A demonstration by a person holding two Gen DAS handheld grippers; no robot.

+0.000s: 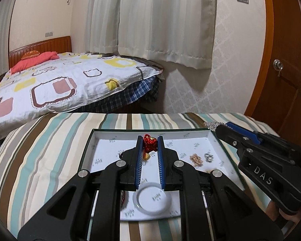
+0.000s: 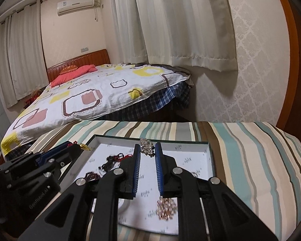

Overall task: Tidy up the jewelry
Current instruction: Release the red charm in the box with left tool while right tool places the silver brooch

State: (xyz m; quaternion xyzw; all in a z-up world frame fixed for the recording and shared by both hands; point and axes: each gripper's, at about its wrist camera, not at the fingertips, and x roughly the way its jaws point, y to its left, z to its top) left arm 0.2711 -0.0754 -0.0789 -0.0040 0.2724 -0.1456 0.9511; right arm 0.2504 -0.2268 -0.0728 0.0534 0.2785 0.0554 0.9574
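A white shallow tray (image 1: 118, 133) with a dark rim lies on a striped cloth. My left gripper (image 1: 149, 138) hangs above it, shut on a red knotted ornament (image 1: 149, 141) with a gold charm (image 1: 146, 156) dangling below. In the right wrist view, my right gripper (image 2: 147, 145) is shut on a silver rhinestone piece (image 2: 146, 148) over the tray (image 2: 180, 143). Each gripper shows in the other's view: the right gripper (image 1: 217, 127) at the tray's far right corner, the left gripper (image 2: 76, 148) at its left edge.
In the tray lie a rose-gold chain (image 1: 196, 158), small silver rings (image 1: 208, 157), a clear bangle (image 1: 152, 200) and dark bead strands (image 2: 110, 161). The striped cloth (image 2: 250, 150) extends right of the tray. A bed (image 1: 60, 84) stands beyond, a wooden door (image 1: 281, 60) at the right.
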